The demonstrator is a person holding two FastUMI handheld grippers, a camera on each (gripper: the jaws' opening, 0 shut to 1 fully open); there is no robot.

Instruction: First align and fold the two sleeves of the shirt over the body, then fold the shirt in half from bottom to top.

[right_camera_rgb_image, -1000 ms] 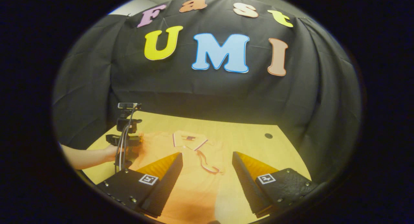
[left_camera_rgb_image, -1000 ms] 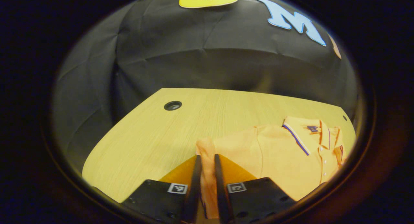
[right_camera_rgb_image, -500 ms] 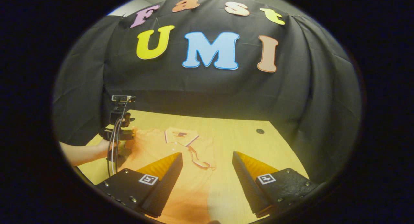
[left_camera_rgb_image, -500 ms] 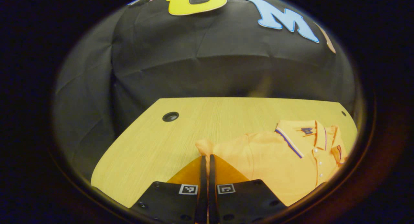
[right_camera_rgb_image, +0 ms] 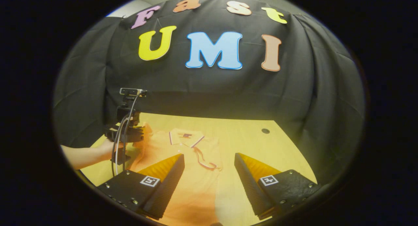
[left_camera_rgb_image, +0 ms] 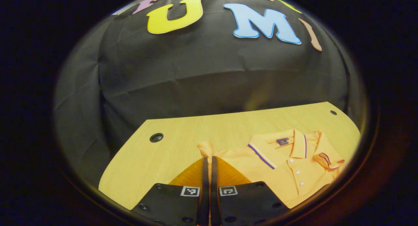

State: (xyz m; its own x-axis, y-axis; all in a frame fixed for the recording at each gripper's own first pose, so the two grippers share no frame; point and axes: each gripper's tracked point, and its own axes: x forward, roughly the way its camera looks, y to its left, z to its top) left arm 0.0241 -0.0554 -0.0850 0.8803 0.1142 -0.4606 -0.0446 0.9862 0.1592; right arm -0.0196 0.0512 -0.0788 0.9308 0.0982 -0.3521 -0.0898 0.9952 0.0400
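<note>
The orange shirt [left_camera_rgb_image: 287,167] lies flat on the table [left_camera_rgb_image: 183,137], and its far sleeve already lies over the body. The left gripper [left_camera_rgb_image: 207,160] pinches the other sleeve [left_camera_rgb_image: 206,148] tight. It should lift that sleeve a bit and lay it across the body, lined up. The right gripper [right_camera_rgb_image: 209,164] hangs wide open above the shirt, holding nothing
</note>
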